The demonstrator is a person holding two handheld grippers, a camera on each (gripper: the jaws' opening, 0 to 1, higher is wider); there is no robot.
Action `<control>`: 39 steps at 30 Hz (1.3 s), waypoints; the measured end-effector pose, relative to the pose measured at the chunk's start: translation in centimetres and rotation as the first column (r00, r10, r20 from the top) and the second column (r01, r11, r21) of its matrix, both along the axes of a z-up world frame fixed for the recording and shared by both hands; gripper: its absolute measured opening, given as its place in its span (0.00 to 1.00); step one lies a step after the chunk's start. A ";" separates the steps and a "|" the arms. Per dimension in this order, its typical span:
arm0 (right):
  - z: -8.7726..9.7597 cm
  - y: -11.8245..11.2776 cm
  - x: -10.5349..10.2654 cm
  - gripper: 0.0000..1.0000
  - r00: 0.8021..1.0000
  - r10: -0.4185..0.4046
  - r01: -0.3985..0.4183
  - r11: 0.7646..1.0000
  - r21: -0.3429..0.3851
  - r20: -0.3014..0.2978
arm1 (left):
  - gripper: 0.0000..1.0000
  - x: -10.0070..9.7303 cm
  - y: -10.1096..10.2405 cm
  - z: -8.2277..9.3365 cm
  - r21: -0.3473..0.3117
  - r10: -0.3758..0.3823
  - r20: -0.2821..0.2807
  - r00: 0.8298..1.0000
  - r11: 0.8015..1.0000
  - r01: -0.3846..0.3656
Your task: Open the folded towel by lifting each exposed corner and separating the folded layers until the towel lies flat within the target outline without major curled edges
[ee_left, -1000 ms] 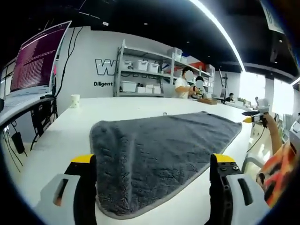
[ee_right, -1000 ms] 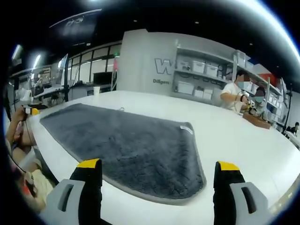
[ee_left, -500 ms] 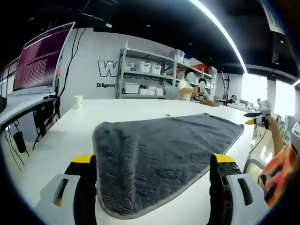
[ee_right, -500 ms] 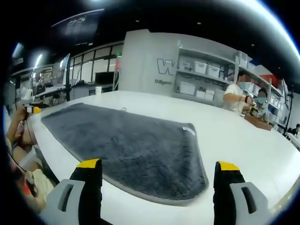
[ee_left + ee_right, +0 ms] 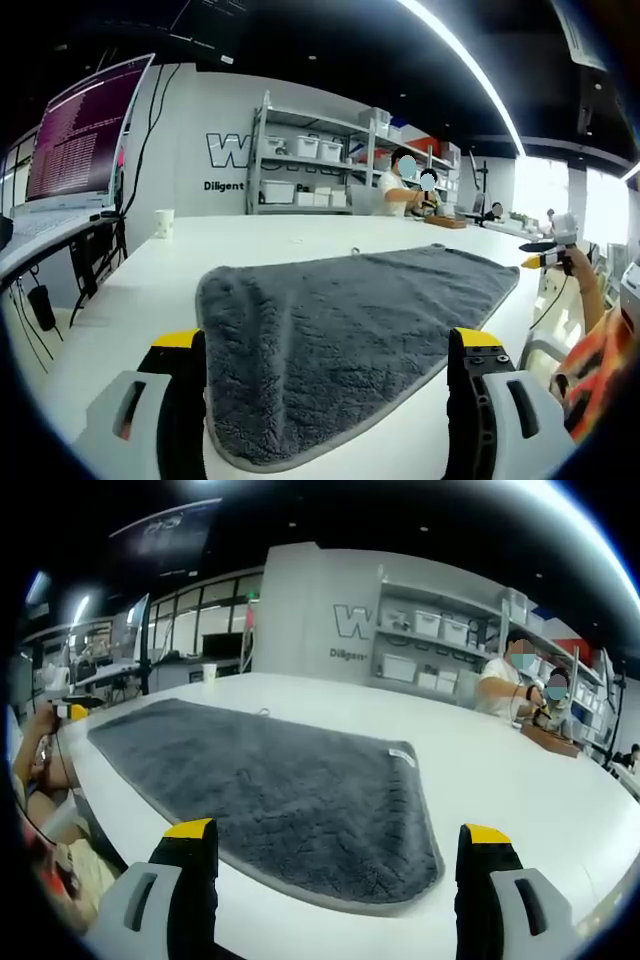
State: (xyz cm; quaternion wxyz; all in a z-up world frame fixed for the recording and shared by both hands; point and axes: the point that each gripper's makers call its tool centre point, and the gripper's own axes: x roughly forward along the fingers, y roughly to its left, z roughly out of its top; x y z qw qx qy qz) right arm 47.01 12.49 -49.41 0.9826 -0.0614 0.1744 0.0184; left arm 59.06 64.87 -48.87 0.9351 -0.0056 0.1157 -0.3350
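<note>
Left gripper [image 5: 325, 400], right gripper [image 5: 337, 880]: both jaws spread, empty, poised just before towel [image 5: 340, 320] ends on table [image 5: 120, 300], presumably to lift corners.

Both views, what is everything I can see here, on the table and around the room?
Fluffy grey towel: one, grey, spread on the white table, label at its far edge.
White table: one, white, under the towel.
Paper cup: one, white, far left on the table.
Monitor: one, purple-lit screen, left of the table.
Metal shelving with white bins: one, grey, by the back wall.
Seated people: two, at the table's far end.
Left gripper: grey, yellow-tipped, open.
Right gripper: same, open.
</note>
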 end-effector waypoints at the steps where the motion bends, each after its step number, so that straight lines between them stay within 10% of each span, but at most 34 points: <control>1: 0.0 0.0 0.0 0.99 1.000 0.000 0.000 1.000 -0.001 0.000 | 1.00 0.0 0.0 0.0 0.001 0.000 0.000 1.000 1.000 0.000; 39: 0.3 0.0 0.0 0.99 1.000 0.004 -0.004 1.000 -0.010 0.001 | 1.00 0.2 -0.1 0.3 0.020 0.009 0.017 1.000 1.000 -0.010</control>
